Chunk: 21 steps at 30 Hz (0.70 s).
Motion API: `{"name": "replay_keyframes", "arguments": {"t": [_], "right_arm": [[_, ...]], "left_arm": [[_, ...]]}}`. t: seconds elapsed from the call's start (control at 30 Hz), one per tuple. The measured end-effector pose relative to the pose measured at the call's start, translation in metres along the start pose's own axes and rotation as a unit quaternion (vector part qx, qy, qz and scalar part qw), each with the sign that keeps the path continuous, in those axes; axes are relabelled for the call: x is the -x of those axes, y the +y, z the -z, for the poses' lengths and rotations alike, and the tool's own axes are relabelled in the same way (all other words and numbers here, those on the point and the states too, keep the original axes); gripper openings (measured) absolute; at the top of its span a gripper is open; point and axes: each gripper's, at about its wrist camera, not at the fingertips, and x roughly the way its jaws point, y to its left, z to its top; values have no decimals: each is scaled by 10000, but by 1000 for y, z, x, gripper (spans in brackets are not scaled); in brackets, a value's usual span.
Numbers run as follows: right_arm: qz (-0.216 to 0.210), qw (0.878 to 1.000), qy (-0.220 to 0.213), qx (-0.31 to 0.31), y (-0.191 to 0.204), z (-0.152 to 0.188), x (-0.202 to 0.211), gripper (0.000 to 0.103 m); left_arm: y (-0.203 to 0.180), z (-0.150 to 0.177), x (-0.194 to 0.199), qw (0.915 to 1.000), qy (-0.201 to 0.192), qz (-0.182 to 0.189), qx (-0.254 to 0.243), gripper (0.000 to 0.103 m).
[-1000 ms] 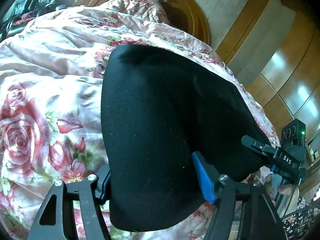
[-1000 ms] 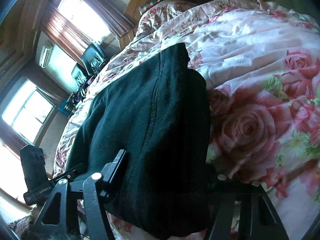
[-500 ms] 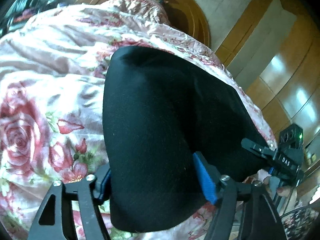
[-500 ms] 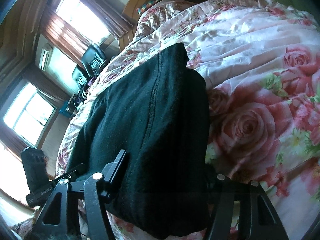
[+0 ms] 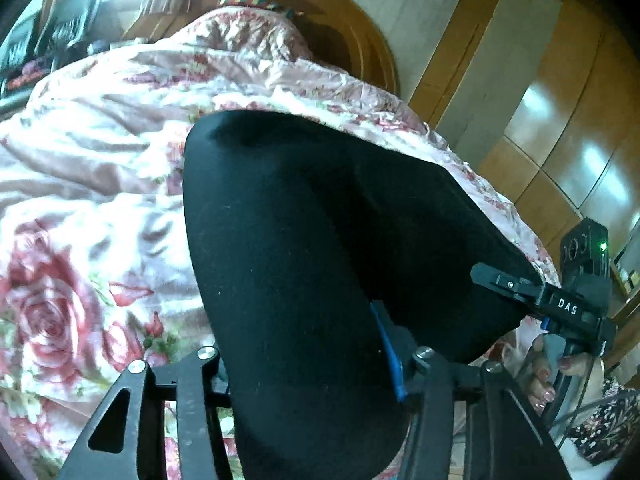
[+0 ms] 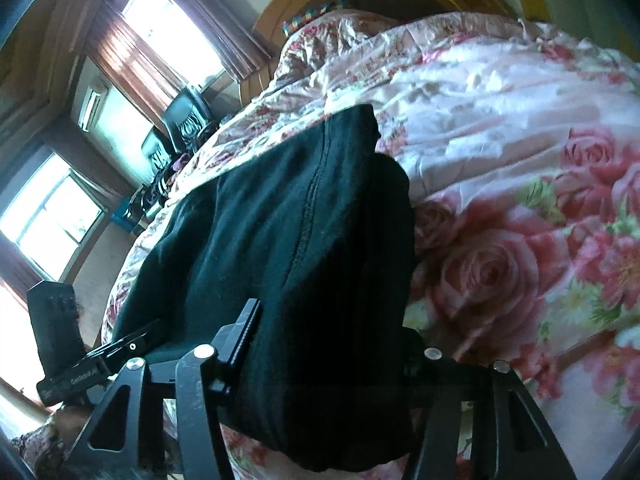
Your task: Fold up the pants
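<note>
Pants [image 5: 304, 264] clamped in both grippers' jaws over floral bedspread [image 5: 80, 200].

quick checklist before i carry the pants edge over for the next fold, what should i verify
1. Left tongs gripping the black fabric pants: ok, cloth fills the gap between the fingers.
2. Right tongs gripping the pants: ok, cloth is bunched between the fingers.
3. Both tongs hold the same near edge: ok, each shows in the other's view.
4. Far end of the pants resting on the pink rose-print bedspread: ok.
5. Layers lying flat underneath: cannot tell, hidden.
6. Bedspread smooth ahead: not ok, wrinkled.
</note>
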Motion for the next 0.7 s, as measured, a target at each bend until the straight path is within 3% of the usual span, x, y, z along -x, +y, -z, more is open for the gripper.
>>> {"name": "replay_keyframes", "arguments": {"t": [0.3,0.7], "right_arm": [[-9,9983,-435,383,21,-21,13,52],[78,9970,-478,610,28,-82,-27,52]], "left_arm": [[-22,-20,14,9972,-430,-333,-522,51],[-12,-78,-20,9942,-512,-697,-640,51]]}}
